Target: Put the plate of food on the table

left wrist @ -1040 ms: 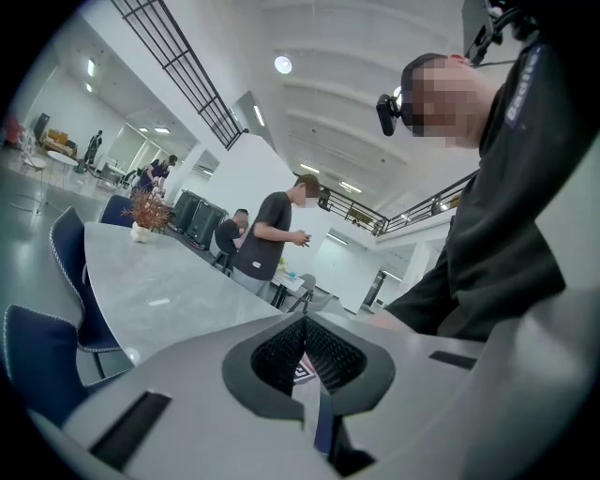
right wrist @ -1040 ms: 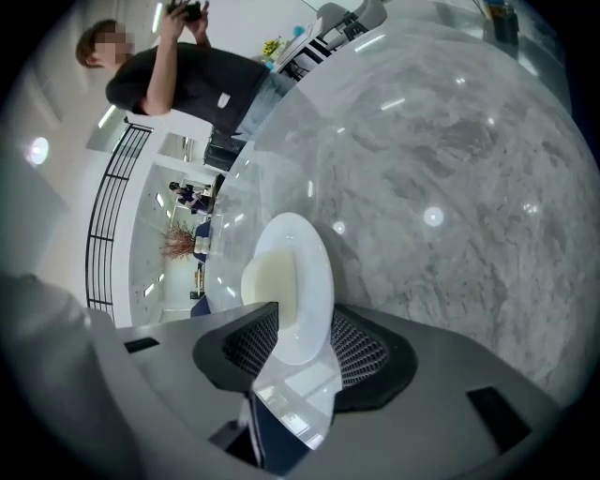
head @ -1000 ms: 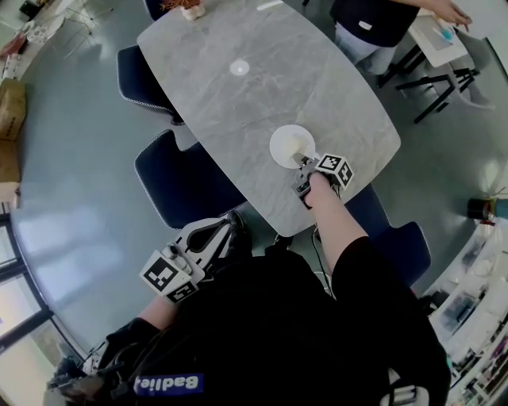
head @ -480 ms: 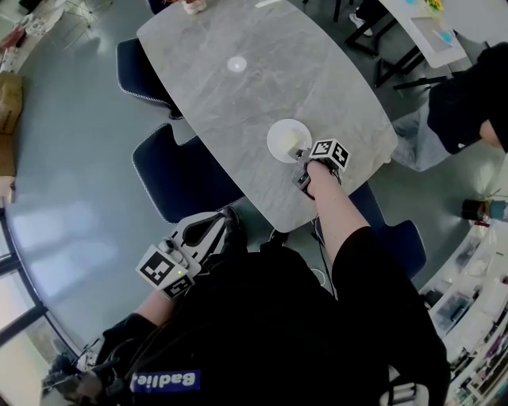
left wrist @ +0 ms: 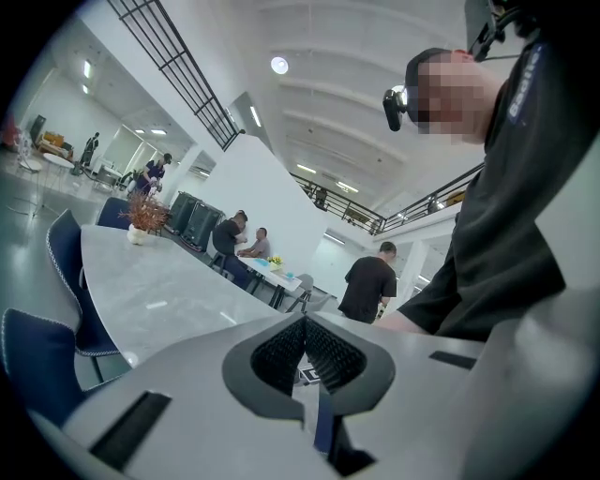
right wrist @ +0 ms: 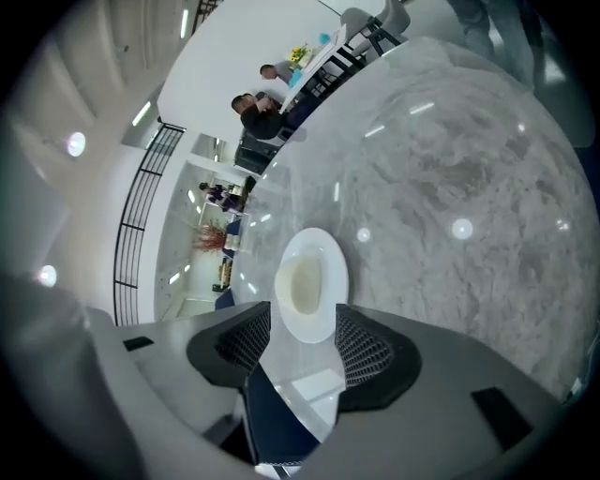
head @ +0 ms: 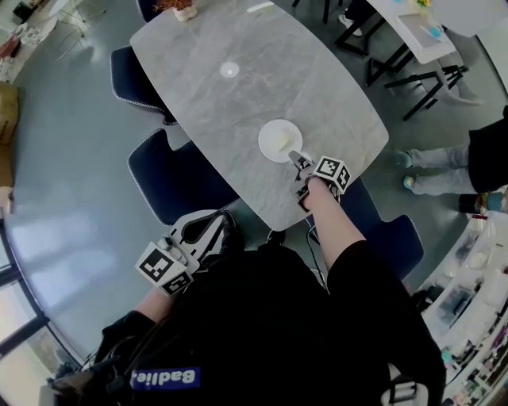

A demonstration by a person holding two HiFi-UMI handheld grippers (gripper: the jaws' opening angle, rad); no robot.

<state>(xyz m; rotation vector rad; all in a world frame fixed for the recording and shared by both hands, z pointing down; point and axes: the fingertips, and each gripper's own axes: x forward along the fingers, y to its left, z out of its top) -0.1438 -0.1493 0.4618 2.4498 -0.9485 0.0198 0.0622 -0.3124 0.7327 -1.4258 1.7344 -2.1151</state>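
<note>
I find the left gripper (head: 216,230) held low at the operator's left side, off the table and over the grey floor; in the left gripper view (left wrist: 305,349) its ribbed pads meet with nothing between them. The right gripper (head: 296,159) reaches over the near end of the table (head: 230,111), angled downward. Its jaws have just been opening and now stand wide apart. In the right gripper view (right wrist: 305,342) the near rim of the white plate (right wrist: 306,281) shows in the gap between the pads, and neither pad presses on it. The plate (head: 279,140) lies flat on the grey marbled tabletop, near the end closest to the operator, with a pale portion of food (right wrist: 304,285) in its centre; what the food is I cannot tell. A dark blue chair (head: 171,178) stands at the table's left side, a second (head: 129,73) is further along, and a third (head: 381,230) is at the near right corner. A potted plant (head: 179,7) sits at the far end of the table. Beyond it, seated people (left wrist: 246,246) occupy another table, and one person in a dark top (left wrist: 367,284) stands.
</note>
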